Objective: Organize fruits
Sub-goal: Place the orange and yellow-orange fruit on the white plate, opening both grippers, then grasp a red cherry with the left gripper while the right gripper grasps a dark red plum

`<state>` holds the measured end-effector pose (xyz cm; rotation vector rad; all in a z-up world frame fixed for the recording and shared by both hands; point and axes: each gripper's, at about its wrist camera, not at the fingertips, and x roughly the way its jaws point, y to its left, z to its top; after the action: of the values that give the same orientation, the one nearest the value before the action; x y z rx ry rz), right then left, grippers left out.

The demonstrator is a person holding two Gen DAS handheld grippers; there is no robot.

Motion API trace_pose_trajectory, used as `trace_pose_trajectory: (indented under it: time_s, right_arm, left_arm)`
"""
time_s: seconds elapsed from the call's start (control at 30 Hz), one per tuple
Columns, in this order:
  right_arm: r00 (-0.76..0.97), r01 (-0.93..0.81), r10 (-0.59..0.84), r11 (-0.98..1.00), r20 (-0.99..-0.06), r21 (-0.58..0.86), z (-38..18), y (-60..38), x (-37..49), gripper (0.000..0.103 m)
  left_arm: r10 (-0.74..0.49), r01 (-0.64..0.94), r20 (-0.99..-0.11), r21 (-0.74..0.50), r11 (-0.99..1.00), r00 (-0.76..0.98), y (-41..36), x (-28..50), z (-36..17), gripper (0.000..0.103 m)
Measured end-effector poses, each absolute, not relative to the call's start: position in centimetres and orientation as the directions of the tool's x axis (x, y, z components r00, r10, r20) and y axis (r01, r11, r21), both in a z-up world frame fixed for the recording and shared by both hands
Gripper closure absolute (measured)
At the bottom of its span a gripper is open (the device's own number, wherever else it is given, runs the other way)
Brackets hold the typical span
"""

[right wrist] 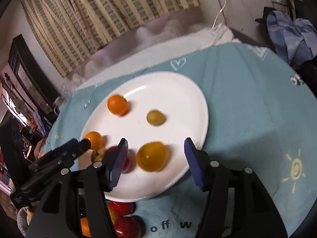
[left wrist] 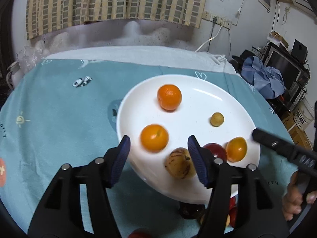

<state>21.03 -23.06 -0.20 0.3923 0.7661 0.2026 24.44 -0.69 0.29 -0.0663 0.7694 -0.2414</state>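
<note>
A white plate (left wrist: 198, 107) (right wrist: 178, 99) lies on the teal cloth and carries several fruits. In the left wrist view these are two oranges (left wrist: 169, 97) (left wrist: 154, 137), a small brownish fruit (left wrist: 217, 119), a striped tan fruit (left wrist: 179, 165), a red fruit (left wrist: 216, 150) and a yellow-orange fruit (left wrist: 236, 149). My left gripper (left wrist: 158, 138) hangs open over the plate's near edge, the nearer orange just beyond its tips and untouched. My right gripper (right wrist: 156, 144) is open too. The yellow-orange fruit (right wrist: 152, 156) lies between its blue pads with gaps on both sides.
More red fruits (right wrist: 120, 208) and an orange one (right wrist: 85, 226) are piled on the cloth below the plate's near rim. A hand (left wrist: 295, 198) holds the right gripper at the right edge. A curtain (left wrist: 118, 0) and wall sockets are behind the table.
</note>
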Motion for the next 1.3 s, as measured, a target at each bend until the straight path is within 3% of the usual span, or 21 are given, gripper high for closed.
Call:
trace_pose_trajectory:
  time_s: [0.27,0.53,0.6,0.83,0.93,1.0,1.2,1.23,1.27,1.3]
  right_arm:
    - [0.723,-0.114,0.373,0.894,-0.581,0.432,1.6,-22.1,15.3,0.042]
    - [0.663,-0.121,0.388,0.899,-0.64,0.42,-0.8,-20.7,11.2,0.037]
    - [0.666,-0.112,0.384,0.899,-0.64,0.423,-0.8,-20.7,11.0,0.037]
    - [0.644,-0.065,0.401,0.877,-0.651,0.475,-1.5,-21.8,11.8,0.037]
    - [0.644,-0.054,0.395,0.878,-0.655,0.476,-1.7,-22.0,11.6,0.037]
    - [0.643,-0.054,0.391,0.881,-0.659,0.469,-1.7,-21.8,11.6,0.037]
    - [0.643,-0.054,0.384,0.886,-0.663,0.46,-1.6,-21.6,11.5,0.037]
    - [0.644,-0.052,0.384,0.885,-0.662,0.463,-1.6,-21.8,11.6,0.037]
    - [0.646,-0.048,0.383,0.884,-0.661,0.466,-1.5,-21.9,11.6,0.037]
    - [0.647,-0.042,0.383,0.881,-0.66,0.471,-1.5,-22.0,11.6,0.037]
  left_arm:
    - [-0.206,0.141,-0.647,-0.152,0.978,0.734,2.7,18.8,1.4,0.036]
    - [-0.162,0.094,-0.703,-0.135,0.986,0.692,5.4,13.3,-1.7,0.035]
    - [-0.166,0.095,-0.716,-0.138,0.986,0.679,5.4,13.3,-2.3,0.027]
    - [-0.149,0.126,-0.733,-0.086,0.988,0.664,4.0,13.9,-3.4,0.026]
    - [-0.145,0.146,-0.725,-0.062,0.987,0.673,3.4,14.0,-3.4,0.03]
    - [-0.166,0.161,-0.726,-0.078,0.984,0.667,3.4,14.1,-3.5,0.04]
    - [-0.253,0.258,-0.722,-0.107,0.96,0.644,3.5,13.8,-3.1,0.056]
    - [-0.246,0.256,-0.731,-0.1,0.961,0.637,4.1,14.2,-3.2,0.055]
    - [-0.268,0.217,-0.732,-0.167,0.962,0.626,5.8,14.9,-3.4,0.047]
    - [-0.298,0.191,-0.732,-0.229,0.955,0.613,6.8,15.3,-3.6,0.046]
